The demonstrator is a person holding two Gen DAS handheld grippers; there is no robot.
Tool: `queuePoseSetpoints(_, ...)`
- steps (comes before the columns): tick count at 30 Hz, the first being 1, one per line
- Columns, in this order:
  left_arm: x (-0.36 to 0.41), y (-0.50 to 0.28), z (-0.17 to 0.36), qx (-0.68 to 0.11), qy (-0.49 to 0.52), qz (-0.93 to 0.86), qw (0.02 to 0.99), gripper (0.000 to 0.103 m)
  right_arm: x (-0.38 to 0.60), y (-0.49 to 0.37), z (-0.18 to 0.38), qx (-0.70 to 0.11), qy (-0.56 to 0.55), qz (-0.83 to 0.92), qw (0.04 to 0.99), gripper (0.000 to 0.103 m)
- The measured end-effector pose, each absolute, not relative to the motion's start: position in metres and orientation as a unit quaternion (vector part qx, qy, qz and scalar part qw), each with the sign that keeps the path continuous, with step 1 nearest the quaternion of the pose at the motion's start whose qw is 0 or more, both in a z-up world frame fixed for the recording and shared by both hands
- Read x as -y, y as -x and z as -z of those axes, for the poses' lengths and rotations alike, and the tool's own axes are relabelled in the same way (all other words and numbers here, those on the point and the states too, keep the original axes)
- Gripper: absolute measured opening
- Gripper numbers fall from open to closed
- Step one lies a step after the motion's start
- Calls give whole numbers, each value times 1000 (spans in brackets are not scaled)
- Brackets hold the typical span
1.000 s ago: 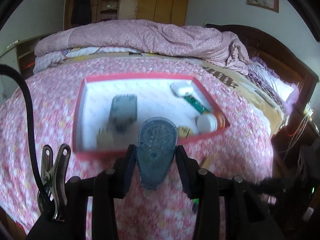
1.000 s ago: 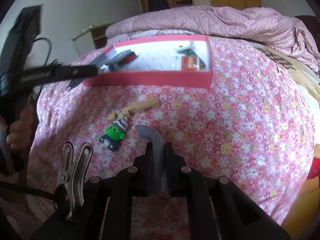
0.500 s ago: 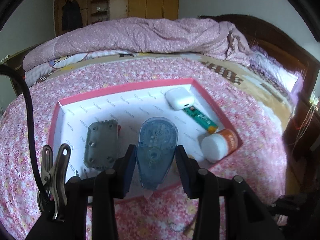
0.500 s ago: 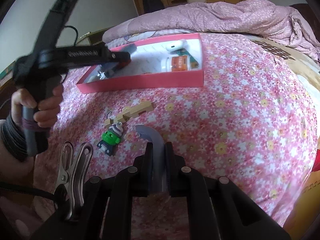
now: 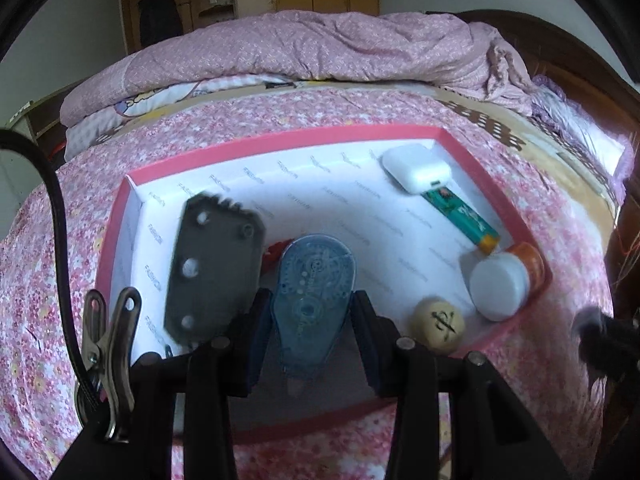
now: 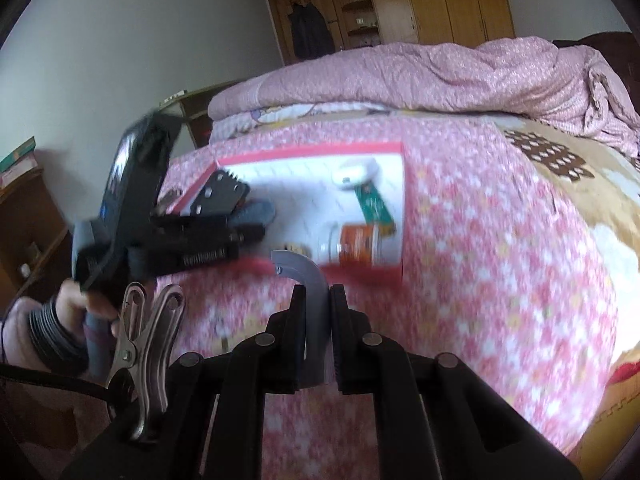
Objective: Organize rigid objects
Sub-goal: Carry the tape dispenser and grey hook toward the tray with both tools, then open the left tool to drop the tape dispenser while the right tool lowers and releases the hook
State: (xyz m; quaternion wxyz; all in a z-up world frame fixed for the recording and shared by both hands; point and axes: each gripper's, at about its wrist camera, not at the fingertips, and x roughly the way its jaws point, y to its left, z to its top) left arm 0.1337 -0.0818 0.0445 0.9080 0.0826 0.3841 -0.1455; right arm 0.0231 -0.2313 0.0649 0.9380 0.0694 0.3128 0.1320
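My left gripper (image 5: 311, 308) is shut on a blue correction-tape dispenser (image 5: 314, 300) and holds it inside the red-rimmed white box (image 5: 280, 142), near its front wall. The box holds a grey perforated plate (image 5: 214, 268), a white earbud case (image 5: 416, 170), a green tube (image 5: 460, 220), a white-capped orange jar (image 5: 504, 284) and a cream ball (image 5: 438, 324). My right gripper (image 6: 318, 296) is shut on a curved grey plastic piece (image 6: 304, 276), just short of the box's front wall (image 6: 360, 272). The left gripper shows in the right wrist view (image 6: 244, 236).
The box lies on a pink floral bedspread (image 6: 500, 260). A rumpled pink quilt (image 5: 320, 48) is heaped at the bed's far end. A dark wooden headboard (image 5: 580, 80) runs along the right. A wardrobe (image 6: 400, 4) stands behind.
My left gripper has moved forward and down into the box with the dispenser. My right gripper has moved toward the box with the grey piece, leaving the toys on the bedspread out of view.
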Motion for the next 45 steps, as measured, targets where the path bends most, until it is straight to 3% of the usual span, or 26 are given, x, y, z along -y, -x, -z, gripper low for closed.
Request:
queuePoseSetpoints(15,76,-144,-46,-381,-83,132,911,43,222,-96,-73,-332,-89,-123,931,12)
queuePoseSetpoints(26,83,-141,-44,-376,-86,136,912,54,221,-121,-68,-342,-85,-113,929,12)
queuePoseSetpoints(33,85,-140,-43,-373,-87,136,914,55,221,-126,-70,-335,-88,-112,931,13)
queuePoseSetpoints(45,84,-141,-46,-380,-77,131,913,57,211,-115,-80,-321,-68,-107,938,28)
